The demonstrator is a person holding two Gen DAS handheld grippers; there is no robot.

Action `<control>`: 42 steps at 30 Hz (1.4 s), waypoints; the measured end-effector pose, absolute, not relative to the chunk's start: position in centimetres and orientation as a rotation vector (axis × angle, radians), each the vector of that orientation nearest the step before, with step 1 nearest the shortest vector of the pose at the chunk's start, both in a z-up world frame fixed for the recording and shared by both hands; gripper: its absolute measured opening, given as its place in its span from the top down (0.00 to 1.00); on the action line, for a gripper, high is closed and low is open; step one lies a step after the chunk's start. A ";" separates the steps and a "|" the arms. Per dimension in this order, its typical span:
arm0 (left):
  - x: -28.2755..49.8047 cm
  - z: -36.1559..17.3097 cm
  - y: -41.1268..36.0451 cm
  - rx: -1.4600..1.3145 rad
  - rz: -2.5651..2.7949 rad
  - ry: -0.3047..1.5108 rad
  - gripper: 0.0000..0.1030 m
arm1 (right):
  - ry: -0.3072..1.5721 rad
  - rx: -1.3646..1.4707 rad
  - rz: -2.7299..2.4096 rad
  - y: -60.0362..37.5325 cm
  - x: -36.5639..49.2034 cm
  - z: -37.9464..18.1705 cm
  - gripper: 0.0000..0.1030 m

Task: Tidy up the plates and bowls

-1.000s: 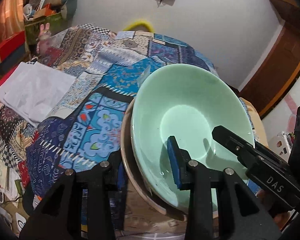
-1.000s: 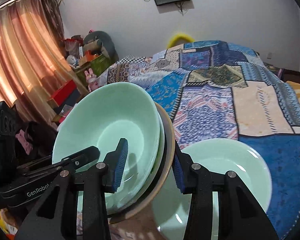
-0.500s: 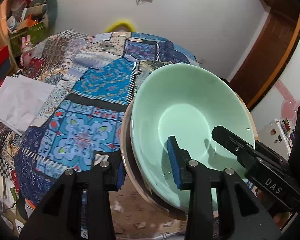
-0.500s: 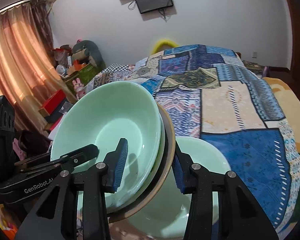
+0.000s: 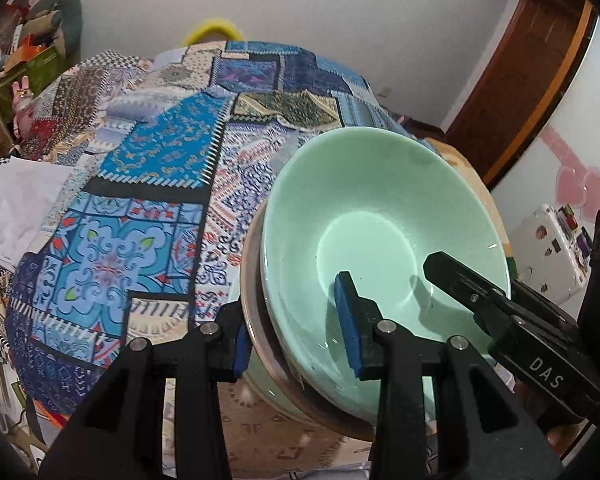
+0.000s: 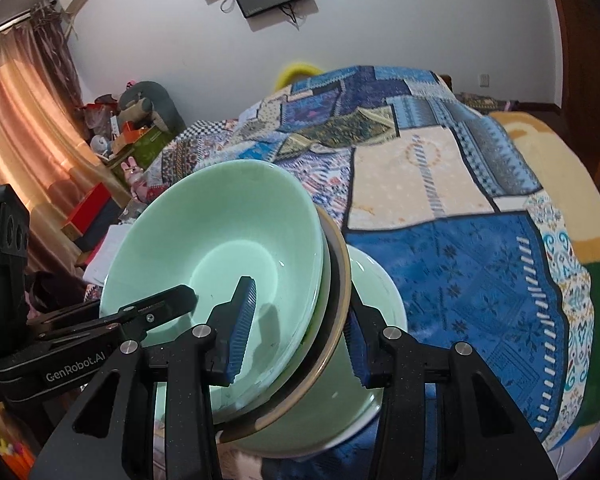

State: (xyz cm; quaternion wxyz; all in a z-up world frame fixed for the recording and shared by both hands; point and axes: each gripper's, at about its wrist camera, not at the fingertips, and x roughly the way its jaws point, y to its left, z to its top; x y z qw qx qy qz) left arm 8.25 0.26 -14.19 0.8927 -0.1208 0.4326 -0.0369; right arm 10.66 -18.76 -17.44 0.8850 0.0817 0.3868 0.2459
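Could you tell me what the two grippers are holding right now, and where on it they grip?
Both hold one stack, a green bowl nested in a brown-rimmed dish. The left gripper and the right gripper each clamp the stack's near rim.

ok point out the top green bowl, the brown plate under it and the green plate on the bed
top green bowl (image 5: 372,216): left wrist view, inner wall
brown plate (image 6: 340,264): right wrist view, exposed rim
green plate (image 6: 384,292): right wrist view, right side, beyond the stack

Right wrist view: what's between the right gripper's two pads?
The nested rims of the green bowl and the brown-rimmed dish under it, clamped together by the right gripper; the right wrist view shows it.
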 end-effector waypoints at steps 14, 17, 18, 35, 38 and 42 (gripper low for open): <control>9.7 -17.7 -0.8 -0.237 -0.078 0.999 0.64 | 0.855 0.177 0.500 -18.8 11.2 -19.5 0.62; 9.8 -17.8 -0.6 -0.241 -0.080 0.996 0.64 | 0.853 0.178 0.504 -18.9 11.3 -19.5 0.62; 9.8 -17.8 -0.6 -0.241 -0.081 0.996 0.64 | 0.851 0.176 0.504 -18.9 11.2 -19.5 0.62; 9.2 -17.8 -0.4 -0.228 -0.083 0.989 0.63 | 0.790 0.164 0.505 -19.6 10.1 -17.7 0.46; 8.6 -16.9 -0.2 -0.224 -0.072 0.961 0.63 | 0.753 0.154 0.505 -19.6 9.3 -16.6 0.43; 7.2 -14.5 0.2 -0.224 -0.072 0.886 0.55 | 0.698 0.145 0.520 -19.6 7.9 -14.5 0.41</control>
